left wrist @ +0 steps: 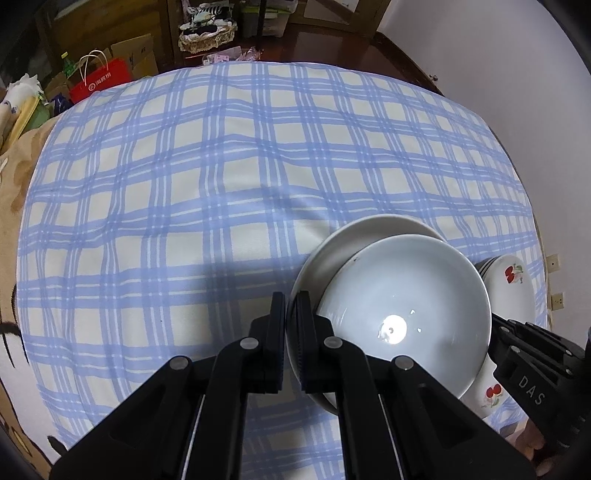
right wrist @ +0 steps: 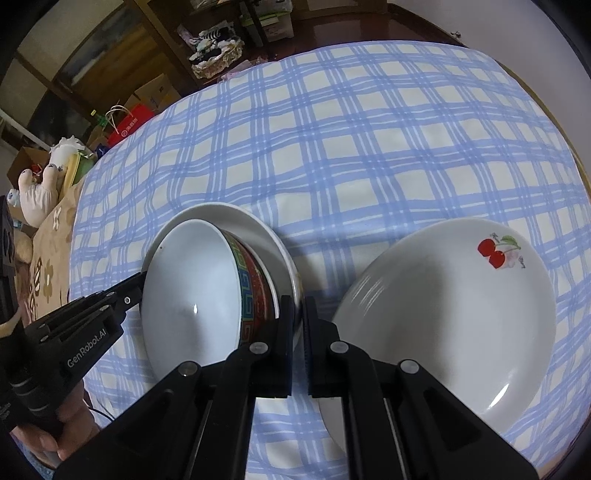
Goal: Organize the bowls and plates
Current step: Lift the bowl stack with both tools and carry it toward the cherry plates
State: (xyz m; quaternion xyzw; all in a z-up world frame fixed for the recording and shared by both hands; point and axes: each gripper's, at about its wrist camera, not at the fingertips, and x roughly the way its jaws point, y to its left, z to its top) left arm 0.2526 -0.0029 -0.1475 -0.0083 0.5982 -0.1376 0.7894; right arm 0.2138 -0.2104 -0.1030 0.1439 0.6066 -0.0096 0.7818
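Observation:
A plain white plate (left wrist: 325, 254) (right wrist: 258, 229) carries a bowl (left wrist: 402, 295) (right wrist: 192, 291) that is white inside and red-patterned outside. My left gripper (left wrist: 291, 314) (right wrist: 142, 282) is shut on the plate's left rim. On the opposite side, my right gripper (right wrist: 300, 314) (left wrist: 495, 328) is shut on the plate's right rim. The bowl leans inside the plate. Right of them, a white plate with cherries (right wrist: 443, 314) (left wrist: 513, 280) lies on the blue checked tablecloth (left wrist: 221, 184); in the left wrist view it tops a small stack.
The cloth covers a dark wooden table (right wrist: 369, 26) whose far edge shows. Beyond it are cardboard boxes (left wrist: 136, 51), a red bag (left wrist: 99, 79), a basket of fabric (left wrist: 207, 33) and a soft toy (right wrist: 37, 192). A white wall (left wrist: 517, 92) is on the right.

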